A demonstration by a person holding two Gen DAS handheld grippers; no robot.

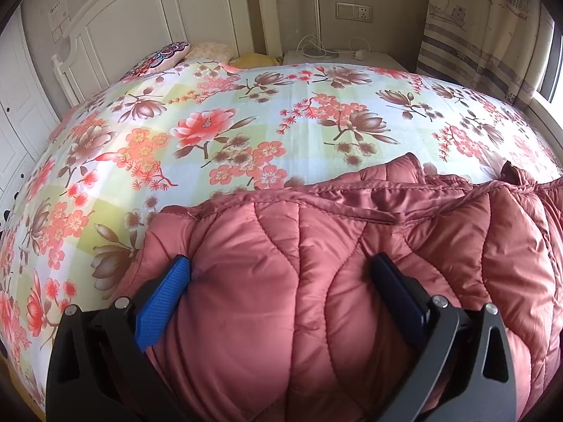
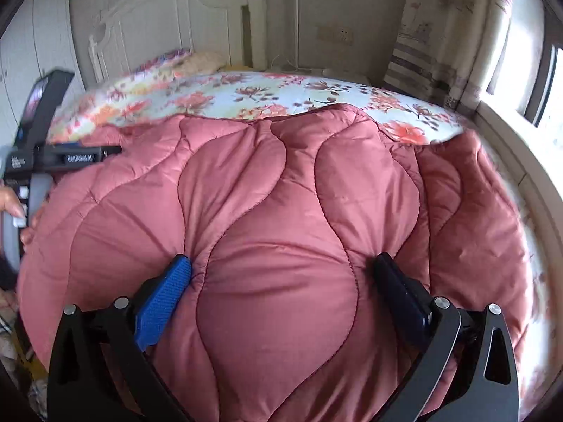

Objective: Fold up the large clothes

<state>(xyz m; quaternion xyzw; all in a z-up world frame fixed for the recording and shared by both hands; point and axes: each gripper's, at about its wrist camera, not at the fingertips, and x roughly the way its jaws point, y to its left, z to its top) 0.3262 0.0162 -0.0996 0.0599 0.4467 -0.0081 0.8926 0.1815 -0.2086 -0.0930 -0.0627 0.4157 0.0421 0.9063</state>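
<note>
A dusty-pink quilted padded coat [image 1: 440,239] lies bunched on the near part of the bed, its piped edge facing the headboard. My left gripper [image 1: 281,263] is open wide, and its blue pad [image 1: 169,295] and dark finger press into the puffy fabric that bulges between them. In the right wrist view the same coat [image 2: 281,176] fills the frame. My right gripper [image 2: 281,263] is also open wide, straddling a quilted bulge. The left gripper's black handle [image 2: 70,157] shows at the left edge, held by a hand [image 2: 14,207].
The floral bedsheet [image 1: 246,105] stretches beyond the coat to a white headboard [image 1: 158,10] with pillows [image 1: 165,56]. A nightstand [image 1: 337,58] with cables stands at the back. A curtain [image 1: 475,28] and window [image 2: 527,70] are on the right, white wardrobe doors [image 1: 17,105] on the left.
</note>
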